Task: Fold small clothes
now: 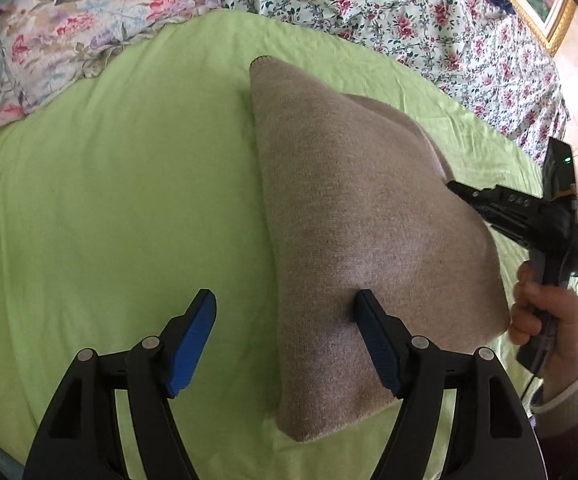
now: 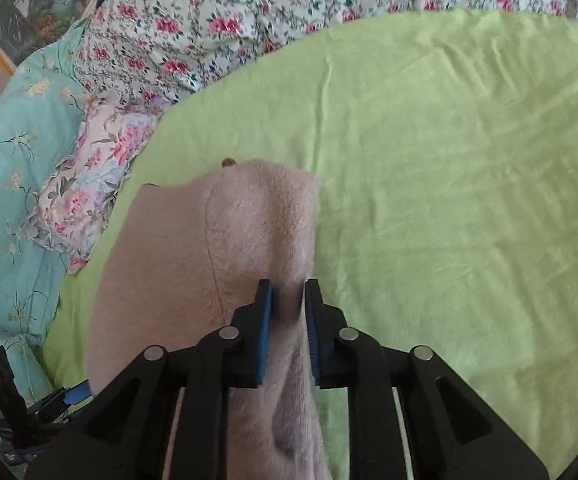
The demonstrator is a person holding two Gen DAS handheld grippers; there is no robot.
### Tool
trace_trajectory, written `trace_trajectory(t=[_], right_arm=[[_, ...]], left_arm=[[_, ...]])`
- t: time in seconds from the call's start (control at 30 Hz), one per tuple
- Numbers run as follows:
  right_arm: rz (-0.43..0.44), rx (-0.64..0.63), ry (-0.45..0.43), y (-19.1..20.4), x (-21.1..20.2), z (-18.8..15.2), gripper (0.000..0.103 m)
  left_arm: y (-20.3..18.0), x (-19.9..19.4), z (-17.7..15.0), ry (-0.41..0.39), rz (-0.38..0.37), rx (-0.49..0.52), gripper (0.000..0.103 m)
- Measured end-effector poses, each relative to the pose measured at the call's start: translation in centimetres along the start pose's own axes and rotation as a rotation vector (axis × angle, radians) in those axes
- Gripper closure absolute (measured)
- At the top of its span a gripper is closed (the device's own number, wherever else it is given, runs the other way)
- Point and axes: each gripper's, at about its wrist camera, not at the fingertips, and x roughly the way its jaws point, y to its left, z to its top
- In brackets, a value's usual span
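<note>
A beige knit garment [image 1: 353, 216] lies folded on the green sheet [image 1: 129, 200]. My left gripper [image 1: 285, 300] is open; its right finger [image 1: 373, 332] rests on the garment near its front left edge, its left finger over bare sheet. My right gripper [image 2: 289, 292] is shut on a raised fold of the garment [image 2: 257, 220] at its right edge. In the left wrist view the right gripper [image 1: 455, 188] reaches in from the right, held by a hand [image 1: 545, 316], and pinches the cloth.
Floral pillows [image 1: 69, 28] and a floral quilt [image 1: 409, 12] lie at the back of the bed. A teal floral cover [image 2: 5, 184] lies at the left in the right wrist view. A framed picture [image 1: 545, 8] hangs on the wall.
</note>
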Motion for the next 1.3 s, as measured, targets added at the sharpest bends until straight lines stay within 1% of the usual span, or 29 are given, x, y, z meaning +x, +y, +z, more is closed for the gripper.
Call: trace_trajectory(t=[0.1,0.13,0.17,0.23,0.27,0.3,0.33,0.4,0.47,0.5,0.53,0.57,0.63,0.67,0.73,0.8,0.87,0.93,1.0,1.03,1.07,1.1,1.13,1.2,1.3], right_arm=[[0.013,-0.046,-0.039,1.2,-3.2,-1.2,0.081],[0.020,-0.060,-0.045,1.7,-4.1,-1.8,0.074],[0.026,-0.082,-0.050,2.4,-5.5,-2.8,0.065],[0.035,-0.110,-0.056,3.2,-7.0,-4.3,0.055],[0.039,-0.131,-0.054,3.7,-7.9,-5.4,0.054],[0.038,-0.151,-0.048,4.1,-8.6,-6.6,0.053],[0.034,-0.162,-0.042,4.3,-8.9,-7.3,0.051],[0.013,-0.195,-0.026,4.6,-9.9,-9.6,0.044],[-0.018,-0.232,-0.012,5.0,-10.9,-12.2,0.029],[-0.024,-0.242,-0.009,5.2,-11.2,-13.2,0.025],[-0.032,-0.261,-0.001,5.4,-11.6,-14.7,0.018],[-0.035,-0.272,0.006,5.6,-11.8,-15.6,0.015],[-0.042,-0.295,0.031,5.8,-12.2,-17.4,0.013],[-0.048,-0.309,0.057,5.9,-12.3,-18.4,0.013],[-0.064,-0.335,0.089,6.0,-12.6,-19.4,0.013],[-0.072,-0.360,0.093,6.3,-13.6,-20.0,0.013],[-0.065,-0.375,0.078,6.6,-15.1,-19.9,0.013],[-0.050,-0.384,0.064,6.9,-16.5,-19.6,0.013],[-0.041,-0.401,0.028,7.5,-18.4,-18.9,0.008],[-0.040,-0.407,0.013,7.8,-18.9,-18.8,0.002],[-0.037,-0.413,-0.007,8.0,-19.5,-18.5,0.000],[-0.031,-0.418,-0.023,8.2,-19.7,-18.3,0.000],[-0.025,-0.419,-0.029,8.3,-19.8,-18.1,0.000],[-0.027,-0.409,-0.026,8.2,-19.0,-17.9,0.000],[-0.036,-0.375,0.003,7.5,-17.0,-18.0,0.000]], left_arm=[[-0.2,-0.7,-0.4,-0.002,0.005,0.005,0.032],[-0.2,-1.0,-0.7,-0.004,0.009,0.008,0.032],[-0.3,-1.4,-1.1,-0.004,0.012,0.011,0.032],[-0.4,-2.1,-2.1,-0.003,0.012,0.018,0.032],[-0.5,-2.6,-2.7,-0.001,0.014,0.022,0.031],[-0.5,-2.9,-3.3,0.001,0.017,0.024,0.027],[-0.5,-3.2,-4.0,0.003,0.024,0.031,0.024],[-0.7,-3.8,-5.3,0.004,0.051,0.045,0.021],[-0.6,-4.4,-6.6,0.007,0.084,0.063,0.020],[-0.5,-4.7,-7.2,0.011,0.095,0.068,0.020],[-0.6,-4.9,-7.9,0.015,0.101,0.073,0.020],[-0.7,-5.2,-8.6,0.016,0.104,0.077,0.020],[-0.8,-5.6,-9.9,0.009,0.123,0.095,0.019],[-1.0,-5.8,-10.5,0.007,0.139,0.112,0.019],[-1.4,-5.9,-11.7,0.017,0.159,0.158,0.019],[-1.9,-6.1,-12.5,0.027,0.167,0.200,0.019],[-2.3,-7.1,-13.1,0.017,0.166,0.224,0.019],[-2.6,-8.3,-13.1,0.005,0.166,0.239,0.019],[-2.8,-9.8,-12.5,-0.011,0.163,0.251,0.018],[-2.9,-10.7,-12.2,-0.024,0.163,0.255,0.016],[-3.1,-11.4,-11.9,-0.036,0.164,0.257,0.014],[-3.3,-11.9,-11.6,-0.048,0.165,0.258,0.010],[-3.5,-12.3,-11.3,-0.060,0.167,0.259,0.005],[-3.8,-12.6,-11.0,-0.088,0.168,0.261,0.001],[-3.8,-11.7,-10.6,-0.082,0.172,0.261,0.001]])
